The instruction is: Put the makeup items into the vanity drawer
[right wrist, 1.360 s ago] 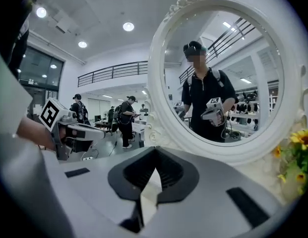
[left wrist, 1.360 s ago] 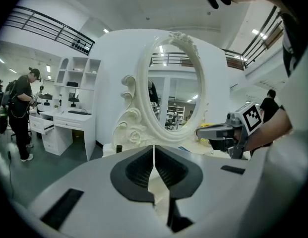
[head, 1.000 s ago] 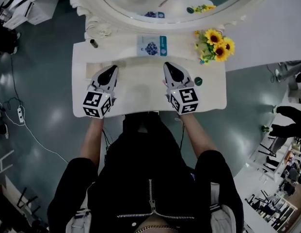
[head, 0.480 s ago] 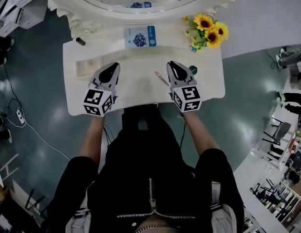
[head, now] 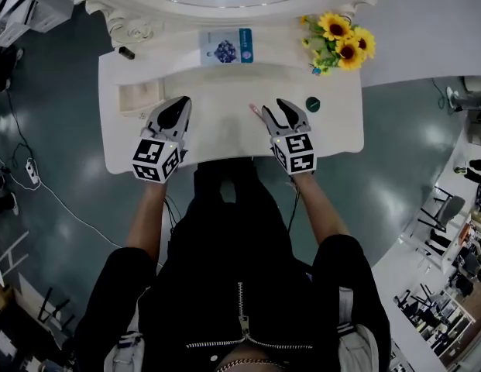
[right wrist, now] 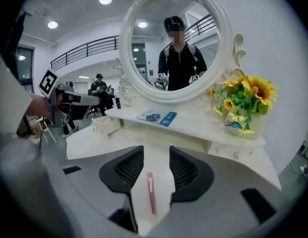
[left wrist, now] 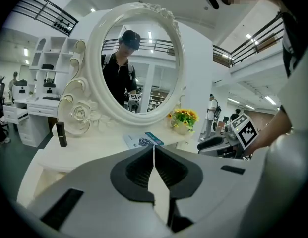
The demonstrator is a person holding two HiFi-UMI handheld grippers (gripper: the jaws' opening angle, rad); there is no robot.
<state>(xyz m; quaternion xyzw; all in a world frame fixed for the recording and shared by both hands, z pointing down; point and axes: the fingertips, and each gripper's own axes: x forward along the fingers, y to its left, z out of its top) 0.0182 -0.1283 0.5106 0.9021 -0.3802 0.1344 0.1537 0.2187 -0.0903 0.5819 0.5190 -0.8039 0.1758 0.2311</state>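
Observation:
A thin pink makeup stick [right wrist: 151, 192] lies flat on the white vanity top [head: 225, 138]. In the right gripper view it sits between the jaws of my right gripper [right wrist: 156, 155], which have just been opening, and the pads do not press on it. The head view shows the stick [head: 255, 111] just left of that gripper [head: 280, 108]. My left gripper [head: 180, 101] hovers at the left with jaws shut on nothing [left wrist: 154, 148]. Beside it stands the small open drawer [head: 139, 95]. A dark lipstick [head: 126, 53] and a round green item [head: 313, 104] also rest on the vanity.
A blue and white packet [head: 226, 47] lies on the raised shelf under the oval mirror [right wrist: 173, 48]. A sunflower bouquet [head: 345, 41] fills the back right corner. The person's body stands against the vanity's front edge, with grey floor on both sides.
My right gripper came down toward the tabletop and its jaws went from shut to apart. The pink stick came into view beside it and now lies on the table. The left gripper shifted slightly.

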